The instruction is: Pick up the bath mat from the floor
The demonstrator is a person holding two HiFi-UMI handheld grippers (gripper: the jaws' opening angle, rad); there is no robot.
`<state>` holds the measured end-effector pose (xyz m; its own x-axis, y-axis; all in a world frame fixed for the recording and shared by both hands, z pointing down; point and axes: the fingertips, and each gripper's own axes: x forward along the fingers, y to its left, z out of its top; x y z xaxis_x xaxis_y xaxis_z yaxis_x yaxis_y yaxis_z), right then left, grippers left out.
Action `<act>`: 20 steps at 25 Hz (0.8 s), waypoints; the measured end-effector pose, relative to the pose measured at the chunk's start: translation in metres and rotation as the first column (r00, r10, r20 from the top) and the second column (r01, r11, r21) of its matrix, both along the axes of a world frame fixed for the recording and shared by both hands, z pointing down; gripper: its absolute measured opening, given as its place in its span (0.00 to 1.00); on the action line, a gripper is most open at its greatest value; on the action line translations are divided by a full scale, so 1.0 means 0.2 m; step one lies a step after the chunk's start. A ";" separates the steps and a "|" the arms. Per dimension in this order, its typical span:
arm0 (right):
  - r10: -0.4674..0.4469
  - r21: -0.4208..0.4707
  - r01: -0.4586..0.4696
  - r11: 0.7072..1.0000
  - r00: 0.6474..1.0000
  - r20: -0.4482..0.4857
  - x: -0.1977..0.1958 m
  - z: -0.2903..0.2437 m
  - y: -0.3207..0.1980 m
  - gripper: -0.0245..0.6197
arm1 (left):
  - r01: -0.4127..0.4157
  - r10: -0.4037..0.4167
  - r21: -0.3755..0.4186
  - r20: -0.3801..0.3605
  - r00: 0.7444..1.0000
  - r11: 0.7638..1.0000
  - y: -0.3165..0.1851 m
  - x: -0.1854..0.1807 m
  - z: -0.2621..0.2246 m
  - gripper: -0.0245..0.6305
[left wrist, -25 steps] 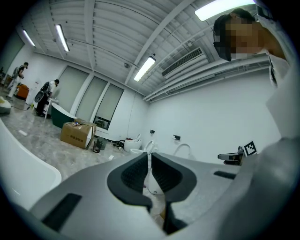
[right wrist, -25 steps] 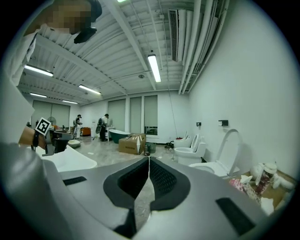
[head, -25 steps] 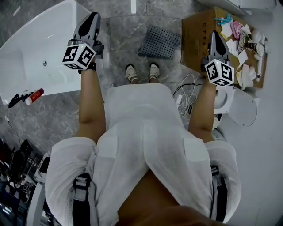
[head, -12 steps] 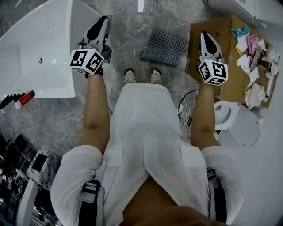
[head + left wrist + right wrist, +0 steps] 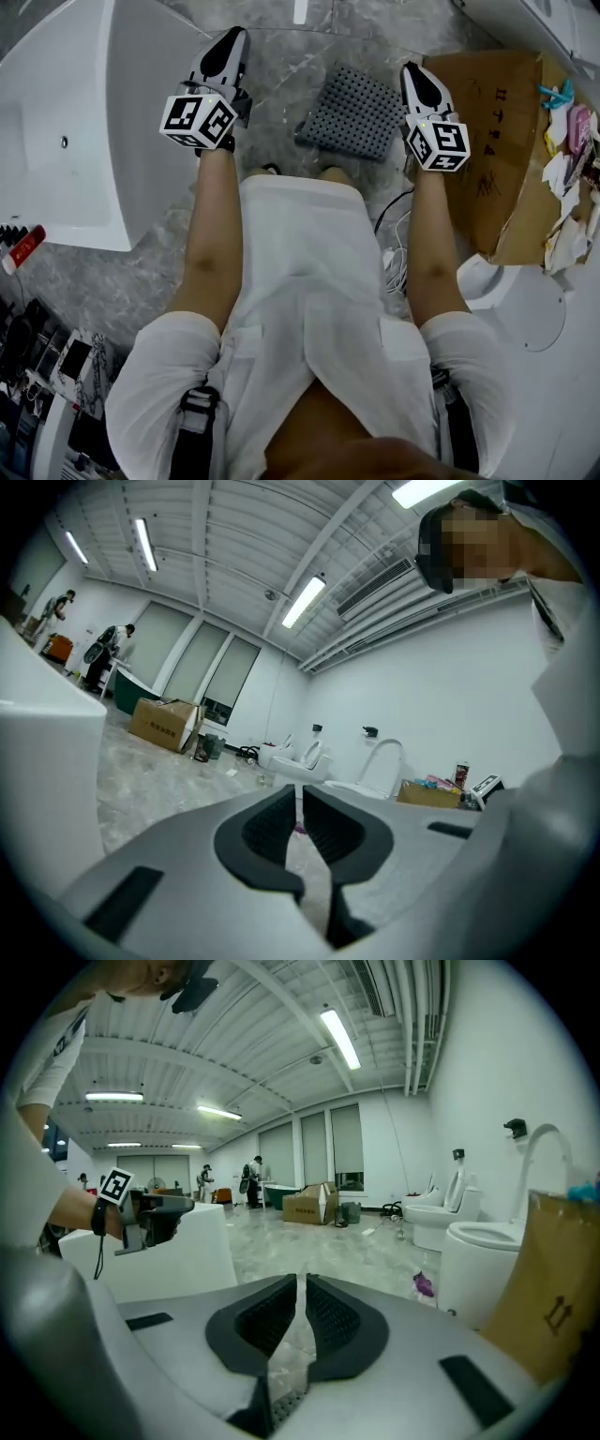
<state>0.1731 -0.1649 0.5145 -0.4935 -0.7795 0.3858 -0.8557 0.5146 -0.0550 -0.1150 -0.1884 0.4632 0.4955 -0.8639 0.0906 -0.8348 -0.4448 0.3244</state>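
Observation:
The bath mat (image 5: pixel 354 112), dark grey and covered in studs, lies flat on the marble floor just ahead of the person's feet. In the head view my left gripper (image 5: pixel 234 39) hangs to the left of the mat, over the floor beside the bathtub. My right gripper (image 5: pixel 411 71) is close by the mat's right edge. Both are above the mat and apart from it. In the left gripper view the left gripper (image 5: pixel 300 794) has its pads together with nothing between them. The right gripper (image 5: pixel 302 1283) is also shut and empty, and a strip of the studded mat (image 5: pixel 281 1412) shows below its jaws.
A white bathtub (image 5: pixel 75 141) fills the left side. A flattened cardboard box (image 5: pixel 497 141) with scraps on it lies right of the mat. A toilet (image 5: pixel 525 309) and loose cables (image 5: pixel 394 234) sit at the right. A red-capped bottle (image 5: pixel 23 248) lies at the far left.
Both grippers have sunk toward the floor and drawn closer to the mat, which now lies between them in the head view. Their jaws have stayed shut.

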 end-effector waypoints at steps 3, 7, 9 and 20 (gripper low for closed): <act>-0.024 -0.038 0.023 0.999 1.000 -0.008 -0.02 0.30 -0.05 0.09 | -0.002 0.002 -0.003 -0.007 1.000 1.000 -0.07 0.07 0.23 0.09; -0.068 -0.121 0.063 0.991 0.997 -0.032 -0.04 0.74 -0.09 0.10 | 0.002 -0.002 0.007 -0.024 1.000 1.000 -0.16 0.14 0.50 0.09; -0.106 -0.156 0.096 0.983 0.993 -0.058 -0.06 0.95 -0.09 0.12 | -0.017 0.018 0.018 -0.021 1.000 1.000 -0.18 0.19 0.62 0.09; -0.370 -0.329 0.304 0.894 0.916 -0.157 -0.14 1.93 -0.04 0.41 | -0.092 0.087 0.112 0.049 0.995 0.989 -0.17 0.33 1.04 0.09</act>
